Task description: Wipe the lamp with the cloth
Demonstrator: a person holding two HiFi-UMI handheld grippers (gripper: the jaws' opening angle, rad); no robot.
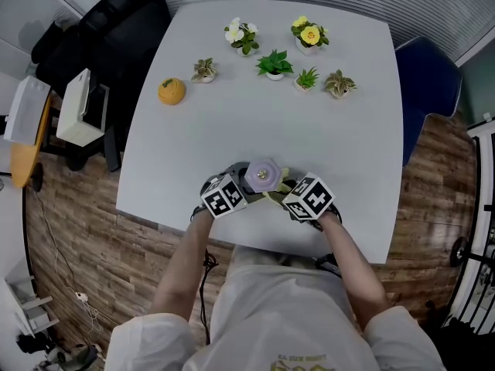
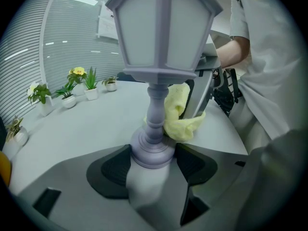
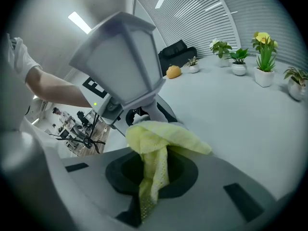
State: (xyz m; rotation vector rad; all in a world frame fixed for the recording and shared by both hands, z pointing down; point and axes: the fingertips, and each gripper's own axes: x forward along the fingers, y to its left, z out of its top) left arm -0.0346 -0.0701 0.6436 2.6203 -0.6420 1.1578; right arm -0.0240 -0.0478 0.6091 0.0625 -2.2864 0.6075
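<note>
The pale lilac lantern-shaped lamp stands upright on the near edge of the light grey square worktop, directly in front of you. It has a paned lantern head on a slim turned post, which rises from a round stepped base.

Your left gripper holds the lamp at that base. Its jaws are spread wide and clamped on the base from both sides, with the dark pads pressing on the rim.

Your right gripper carries the yellow mesh cloth. Its jaws are closed together on a bunched fold of the cloth, and the loose end hangs down between them. In the left gripper view, the cloth lies against the right side of the post, just above the base and below the lantern head.

In the head view, the two grippers meet at the lamp, one on each side.

Well apart from the lamp, six small potted plants stand along the far side of the worktop. An orange pumpkin-shaped ornament sits to their left.
</note>
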